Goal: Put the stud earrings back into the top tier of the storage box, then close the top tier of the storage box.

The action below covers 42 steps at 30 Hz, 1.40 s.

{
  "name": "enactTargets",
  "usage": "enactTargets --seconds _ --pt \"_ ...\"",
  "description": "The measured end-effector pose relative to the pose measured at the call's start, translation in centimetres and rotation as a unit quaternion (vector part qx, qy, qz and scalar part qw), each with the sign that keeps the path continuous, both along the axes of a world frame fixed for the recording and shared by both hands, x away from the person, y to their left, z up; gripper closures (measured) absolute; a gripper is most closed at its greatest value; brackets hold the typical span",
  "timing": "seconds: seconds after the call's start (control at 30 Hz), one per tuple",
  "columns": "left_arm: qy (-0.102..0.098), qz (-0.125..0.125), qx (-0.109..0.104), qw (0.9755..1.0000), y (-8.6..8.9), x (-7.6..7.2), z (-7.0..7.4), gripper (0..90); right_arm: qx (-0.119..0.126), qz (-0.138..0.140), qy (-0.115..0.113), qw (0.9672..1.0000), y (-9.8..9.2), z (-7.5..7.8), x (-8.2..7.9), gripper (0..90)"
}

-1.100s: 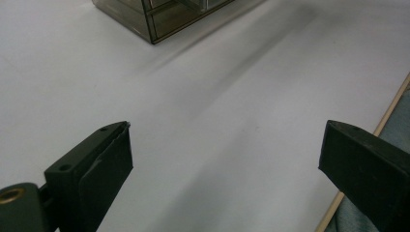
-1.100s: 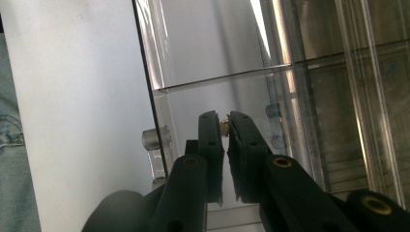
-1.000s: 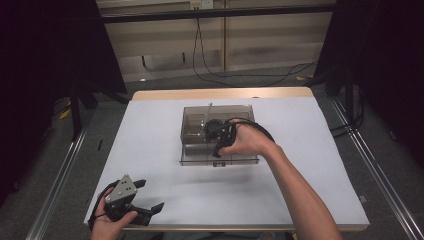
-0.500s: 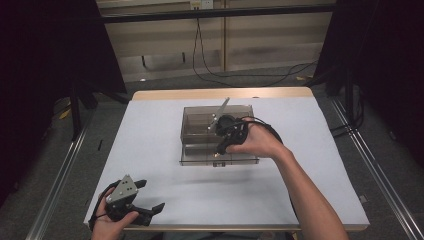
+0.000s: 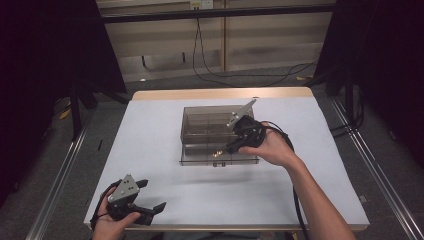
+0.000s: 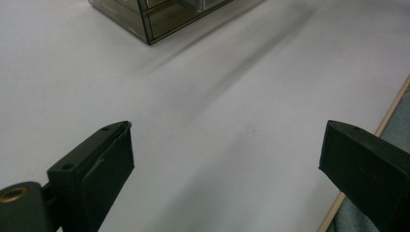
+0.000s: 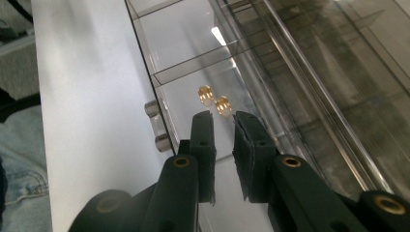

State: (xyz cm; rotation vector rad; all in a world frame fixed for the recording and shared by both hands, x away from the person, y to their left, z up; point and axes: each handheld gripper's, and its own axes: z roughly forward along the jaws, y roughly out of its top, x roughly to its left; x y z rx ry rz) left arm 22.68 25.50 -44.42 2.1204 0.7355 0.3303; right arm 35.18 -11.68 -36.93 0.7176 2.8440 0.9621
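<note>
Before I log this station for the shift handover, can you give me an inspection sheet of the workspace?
Surface: white table, bare apart from the job's things.
Job's things: smoky transparent compartment box mid-table; two small brass pieces lie in one compartment.
Clutter: nothing seen.
Grippers: right gripper over the box's near right part, fingers nearly shut with a narrow gap, nothing between them, tips by the brass pieces. Left gripper at the near left edge, wide open, empty.
Cables: black cable runs along the right forearm; more on the floor behind.
Surroundings: dark curtains, metal rails either side.
</note>
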Motion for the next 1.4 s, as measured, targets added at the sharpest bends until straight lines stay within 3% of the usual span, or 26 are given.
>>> enactTargets --seconds 0.23,0.4,0.63,1.07,1.4 --pt "-0.001 0.002 0.000 1.0000 -0.1 0.2 0.1 5.4 0.044 -0.045 -0.018 0.9979 -3.0 -0.4 -0.9 76.0" --pt "-0.002 -0.007 0.005 1.0000 -0.8 0.2 0.0 5.7 0.080 -0.077 -0.028 0.9934 -5.1 -0.5 -2.1 73.4" --pt "-0.004 -0.015 0.008 0.9999 -1.7 0.3 0.1 6.7 0.109 -0.108 -0.039 0.9874 -7.1 -1.2 -3.6 68.6" --pt "-0.004 -0.019 0.005 0.9998 -3.0 0.7 0.6 7.4 0.119 -0.156 -0.036 0.9799 -10.2 -3.2 -6.9 63.5" --pt "0.004 -0.026 -0.001 0.9996 -3.9 1.8 0.7 10.5 0.119 -0.170 -0.025 0.9780 -11.2 -4.4 -8.8 59.6"
